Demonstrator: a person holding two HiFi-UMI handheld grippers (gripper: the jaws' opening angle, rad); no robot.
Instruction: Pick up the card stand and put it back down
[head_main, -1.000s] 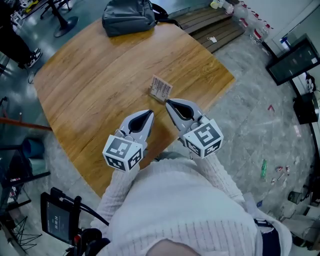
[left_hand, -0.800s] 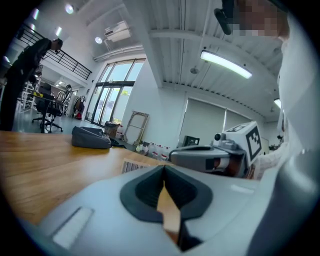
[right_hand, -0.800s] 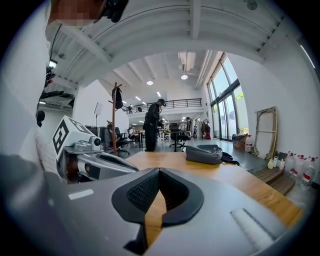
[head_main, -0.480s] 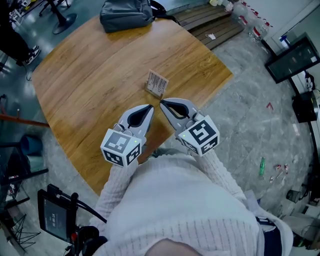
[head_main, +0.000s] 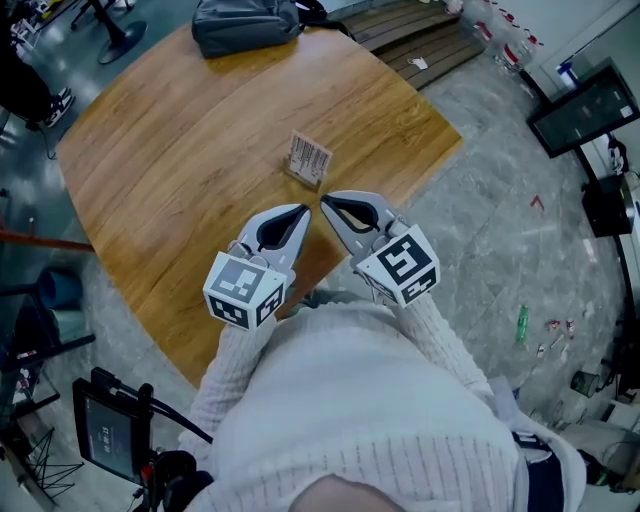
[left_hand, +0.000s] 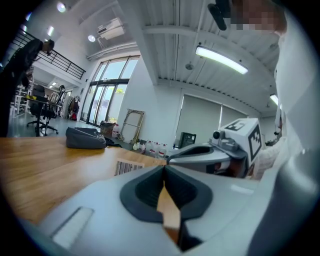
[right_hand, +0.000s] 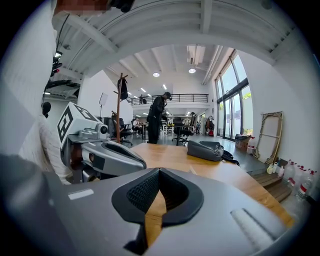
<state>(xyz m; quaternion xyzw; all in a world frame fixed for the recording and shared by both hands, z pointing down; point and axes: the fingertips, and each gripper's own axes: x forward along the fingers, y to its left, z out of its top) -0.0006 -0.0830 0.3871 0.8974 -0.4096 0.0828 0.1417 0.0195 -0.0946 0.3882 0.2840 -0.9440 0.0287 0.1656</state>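
We look down on a wooden counter (head_main: 180, 150). A small card stand (head_main: 307, 160), holding a card printed with a barcode, stands upright on it, toward the counter's right edge. It stands free, with neither gripper on it.

Two grey grippers are held side by side just on the near side of the card stand, both pointing toward it. The left gripper (head_main: 300, 213) has its jaws together with nothing between them. Its tip is near the card stand but apart from it. The right gripper (head_main: 327, 203) also has its jaws together and empty, and its tip sits slightly closer to the card stand, again without touching. The two tips almost meet each other.

Each gripper carries a cube with square markers at the end farthest from the card stand, where white knitted sleeves (head_main: 440, 335) begin. Well beyond the card stand, at the counter's far edge, lies a dark grey bag (head_main: 245, 20).
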